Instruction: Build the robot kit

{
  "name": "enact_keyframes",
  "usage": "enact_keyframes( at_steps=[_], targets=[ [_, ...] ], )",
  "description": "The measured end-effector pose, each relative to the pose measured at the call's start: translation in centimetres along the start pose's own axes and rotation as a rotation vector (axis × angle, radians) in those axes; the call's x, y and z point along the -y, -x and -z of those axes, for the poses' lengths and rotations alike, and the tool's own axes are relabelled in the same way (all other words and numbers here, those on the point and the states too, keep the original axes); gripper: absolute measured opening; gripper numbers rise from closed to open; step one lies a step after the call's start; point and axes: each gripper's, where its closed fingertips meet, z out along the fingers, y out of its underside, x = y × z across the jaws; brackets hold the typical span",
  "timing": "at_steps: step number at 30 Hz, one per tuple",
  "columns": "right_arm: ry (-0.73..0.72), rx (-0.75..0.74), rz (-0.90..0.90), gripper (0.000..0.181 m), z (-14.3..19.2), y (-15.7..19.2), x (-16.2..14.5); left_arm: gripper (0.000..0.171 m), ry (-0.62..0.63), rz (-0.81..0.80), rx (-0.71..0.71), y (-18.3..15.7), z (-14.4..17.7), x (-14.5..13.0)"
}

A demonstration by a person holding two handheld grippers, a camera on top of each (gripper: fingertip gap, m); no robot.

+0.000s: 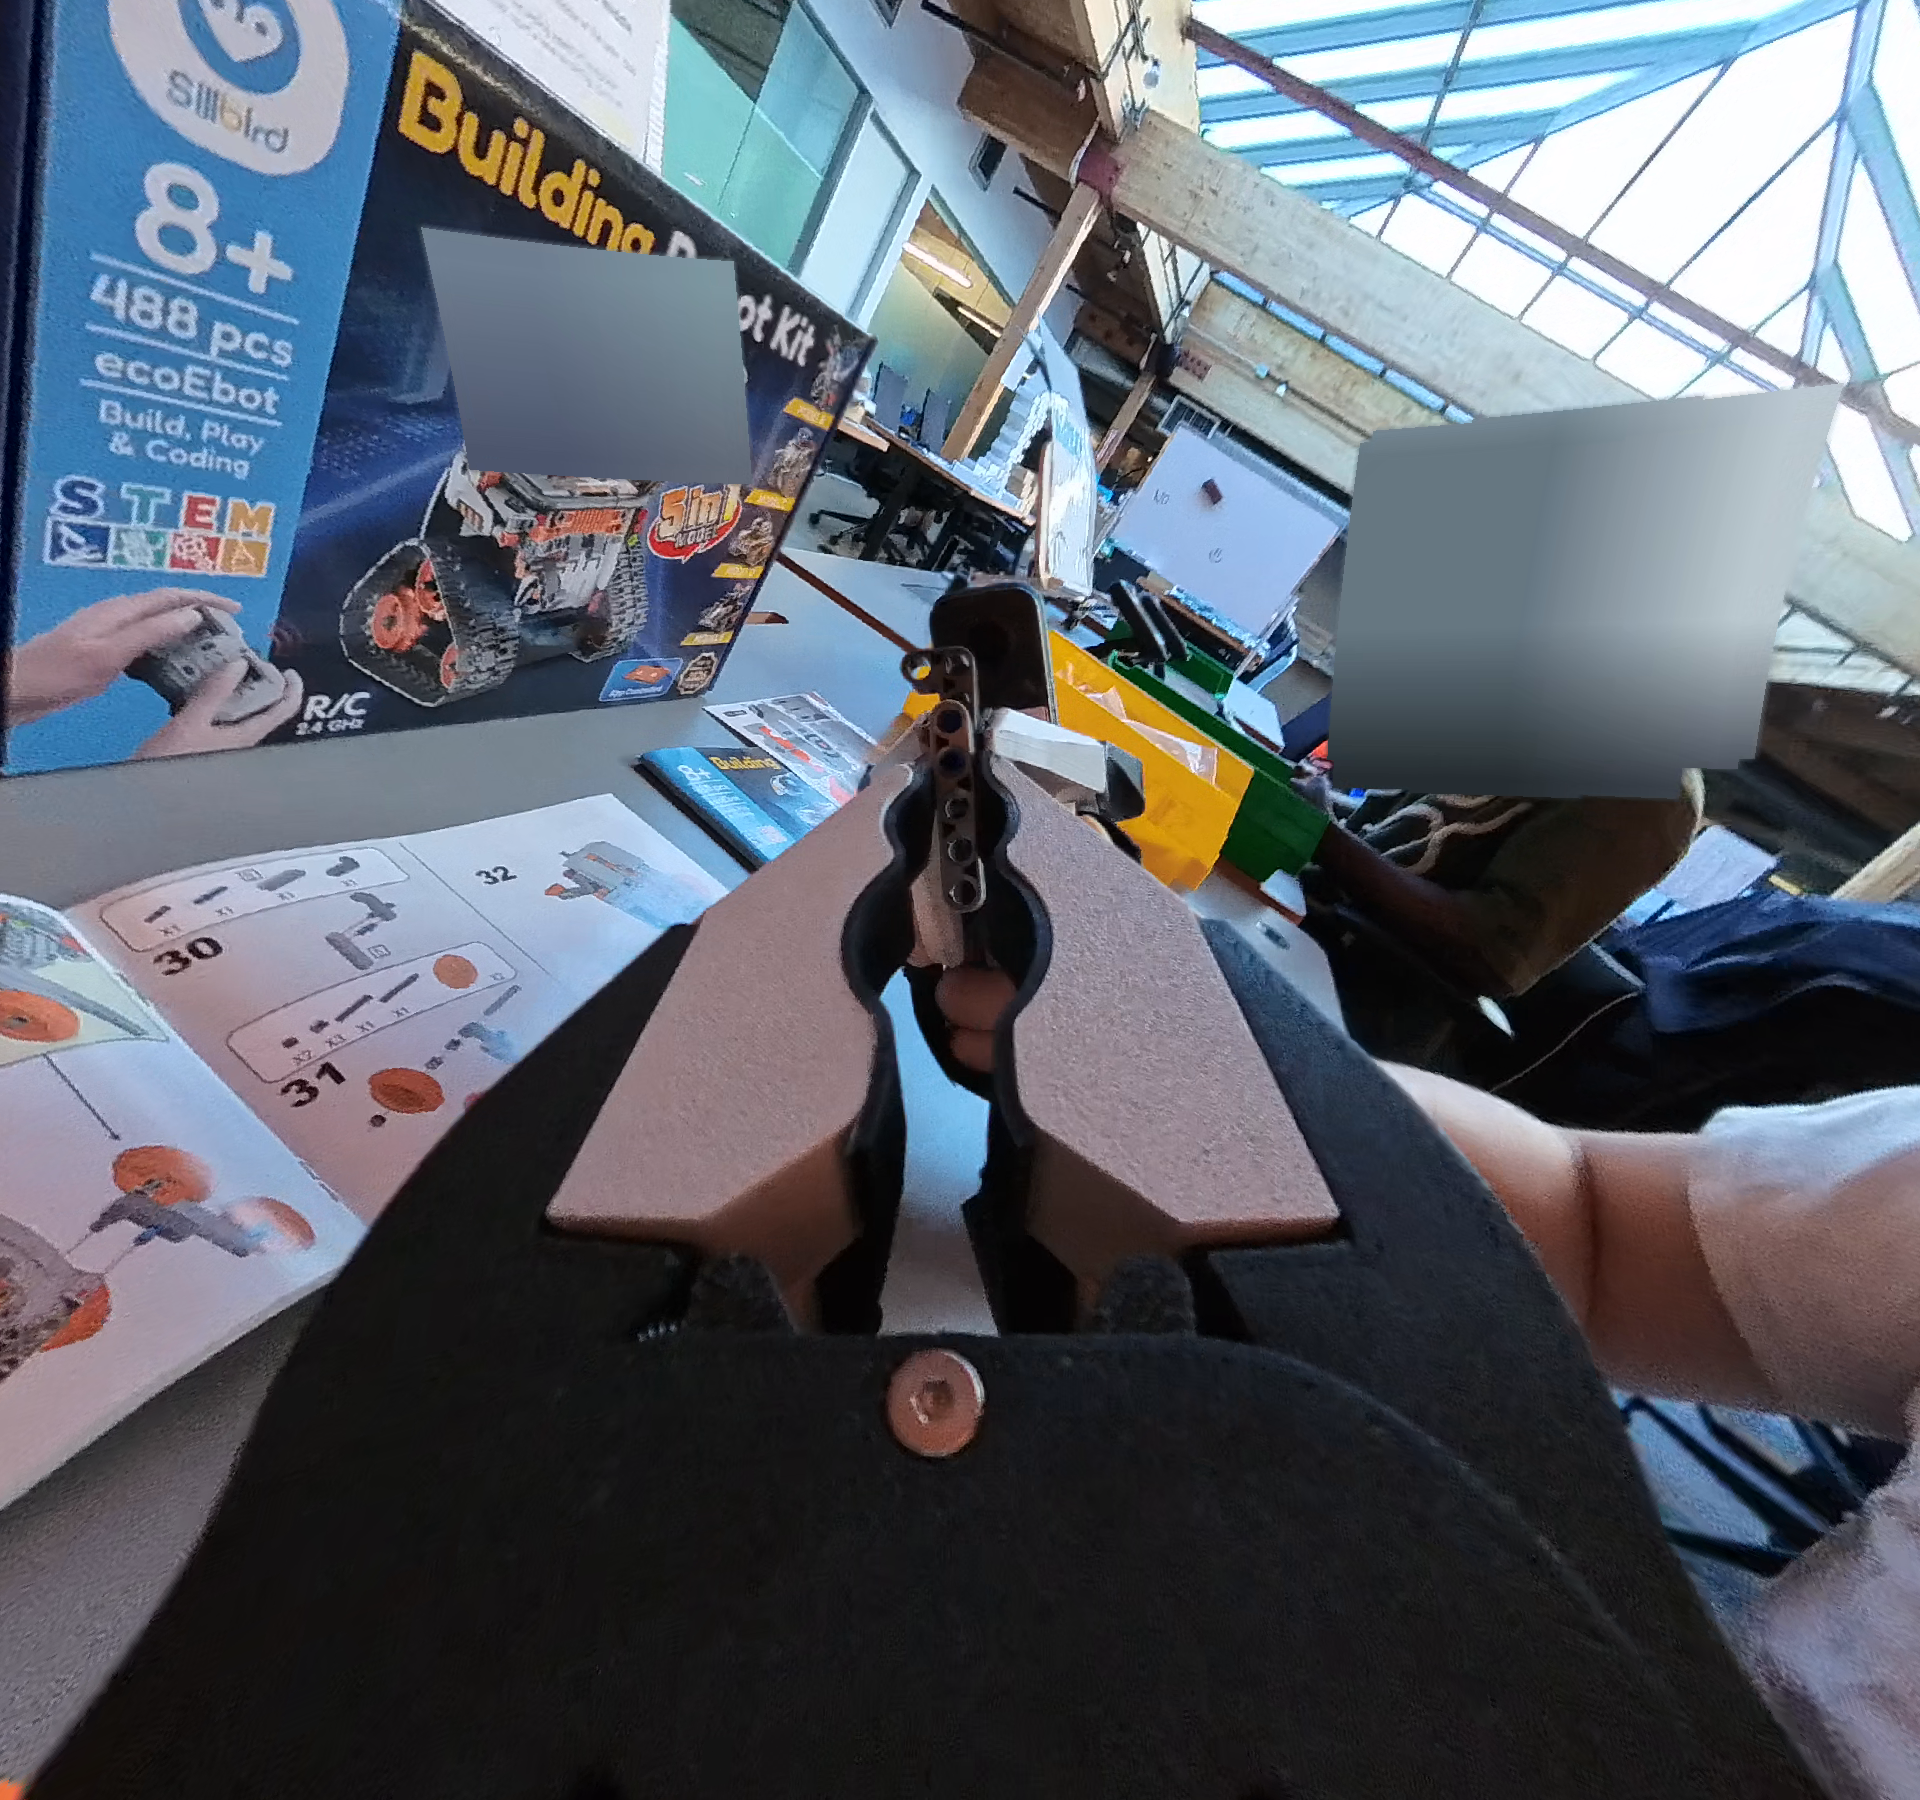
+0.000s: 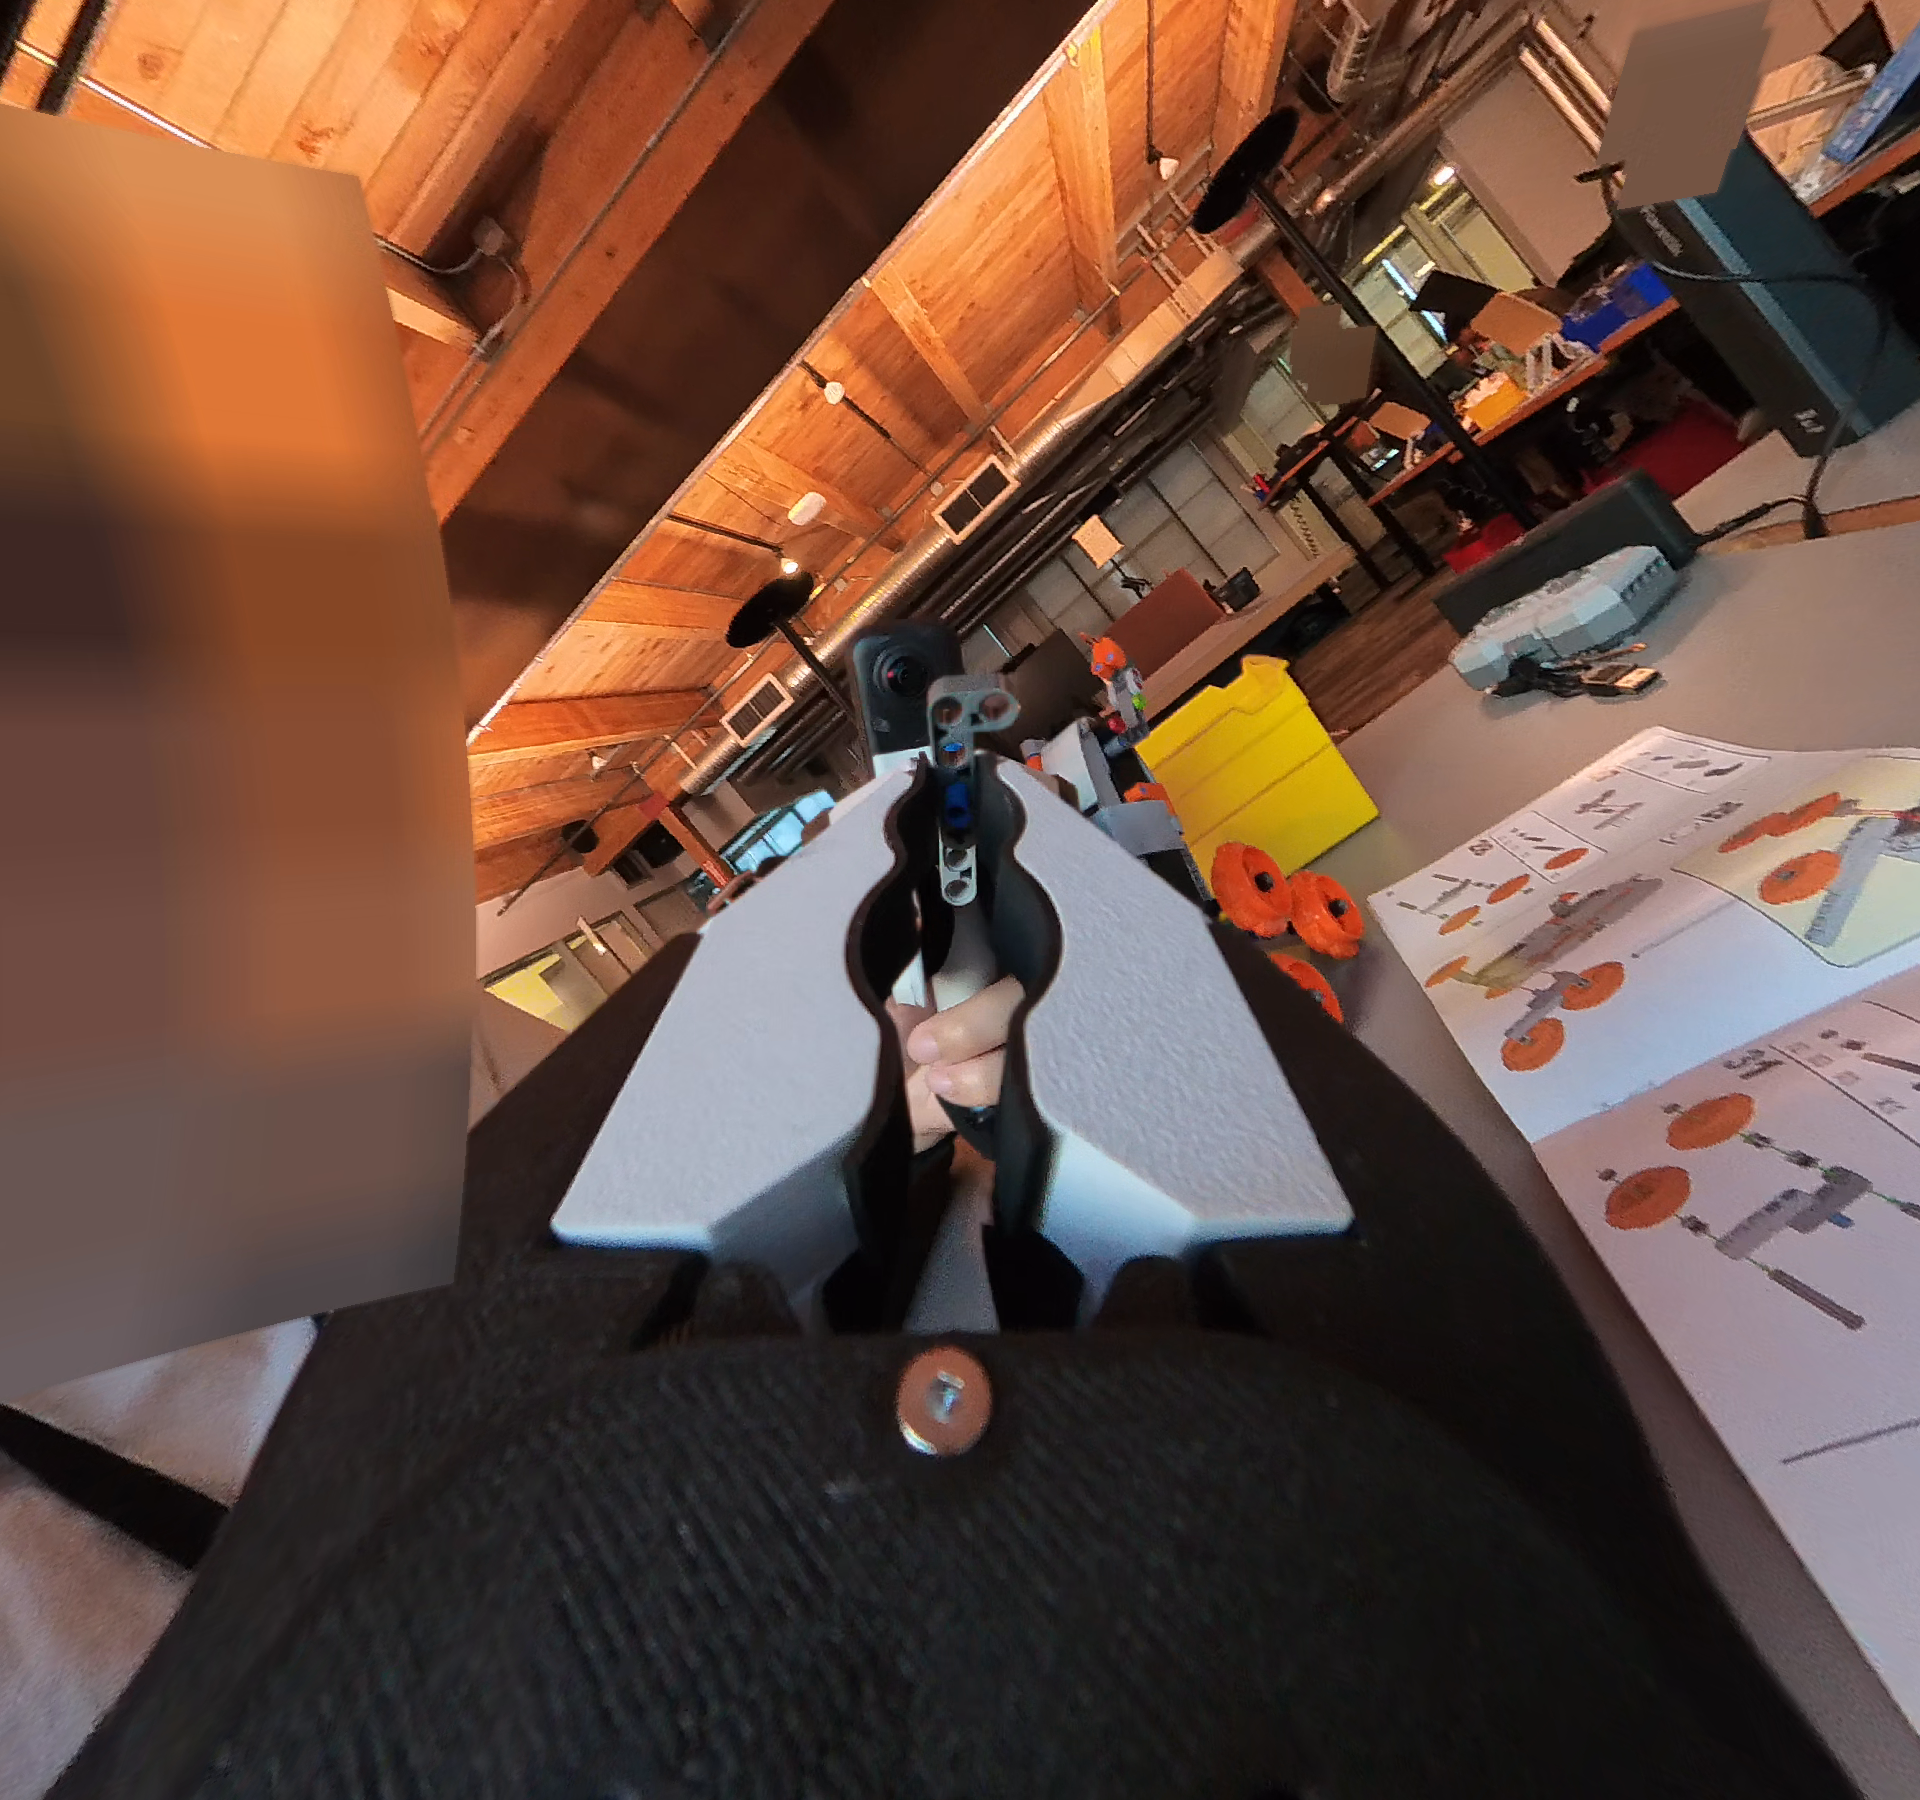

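1. While both claws point upward, the left gripper [image 1: 951, 784] is clenched on a grey perforated beam [image 1: 958, 820], and the right gripper [image 2: 956, 784] clamps the same beam [image 2: 958, 851].
2. Beyond the beam stands a yellow bin [image 2: 1262, 774].
3. Beside that bin lie orange wheels [image 2: 1288, 903] and an open instruction booklet [image 1: 343, 1002].
4. Behind the booklet stands a kit box [image 1: 343, 400].

a big open workshop or maker space: exposed timber ceiling beams [image 2: 644, 223], metal ducts [image 2: 935, 545] and a glass skylight [image 1: 1558, 88] overhead, rows of cluttered work desks [image 2: 1507, 400] far beyond the jaws, and a grey tabletop [image 1: 312, 815] carrying parts bins [image 1: 1164, 774] and building instructions [image 1: 260, 1023].
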Motion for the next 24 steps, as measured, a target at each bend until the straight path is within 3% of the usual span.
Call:
enact_keyframes(
  at_steps=[7, 11, 17, 20, 24],
  targets=[
    [0.025, -0.044, 0.018, 0.017, 0.4, 0.1, 0.7, 0.005, -0.035, 0.079, -0.05, -0.4, 0.0, 0.4],
    [0.065, -0.026, 0.037, 0.0, 0.4, 0.5, 0.3, 0.005, -0.033, 0.078, -0.04, -0.1, 0.0, 0.3],
    [0.116, -0.135, 0.083, 0.0, 1.3, -0.8, 0.4, 0.005, 0.008, 0.053, -0.023, 0.3, 0.0, -0.1],
    [0.278, -0.318, 0.215, 0.0, 3.4, -3.1, -0.3, 0.004, 0.049, 0.033, -0.008, 0.3, -0.1, -0.6],
    [0.619, -0.511, 0.419, 0.007, 7.4, -5.6, -2.9, 0.005, 0.16, 0.043, 0.072, 1.7, -0.7, -2.9]
  ],
)
